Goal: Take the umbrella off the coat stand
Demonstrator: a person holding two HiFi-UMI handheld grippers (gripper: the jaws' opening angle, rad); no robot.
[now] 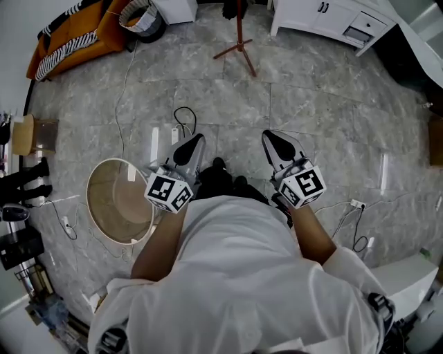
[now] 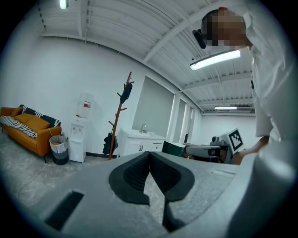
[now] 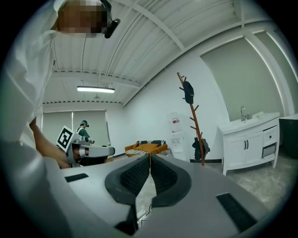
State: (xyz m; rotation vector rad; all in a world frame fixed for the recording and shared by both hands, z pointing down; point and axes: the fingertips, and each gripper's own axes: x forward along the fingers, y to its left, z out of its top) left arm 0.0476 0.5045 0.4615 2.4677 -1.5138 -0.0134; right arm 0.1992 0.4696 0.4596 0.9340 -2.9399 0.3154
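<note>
Grey marble-tile floor [image 1: 228,104] under me, glossy, light streaks on it. Thin cables [image 1: 124,83] trail across tiles. Orange sofa [image 1: 76,34] far left against white wall [image 2: 70,79], striped throw on it. Waste bin [image 1: 142,17] just beside sofa. Water dispenser [image 2: 80,132] next along wall. White sink cabinet [image 1: 325,17] far right, dark handles. Round tan tub [image 1: 88,197] near my left. White beamed ceiling [image 2: 130,28], strip light [image 2: 215,59] lit.

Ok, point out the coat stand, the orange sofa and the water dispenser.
coat stand [image 2: 119,122]: left gripper view, middle of its pole.
orange sofa [image 2: 33,122]: left gripper view, seat cushion.
water dispenser [image 2: 77,142]: left gripper view, white lower body.
</note>
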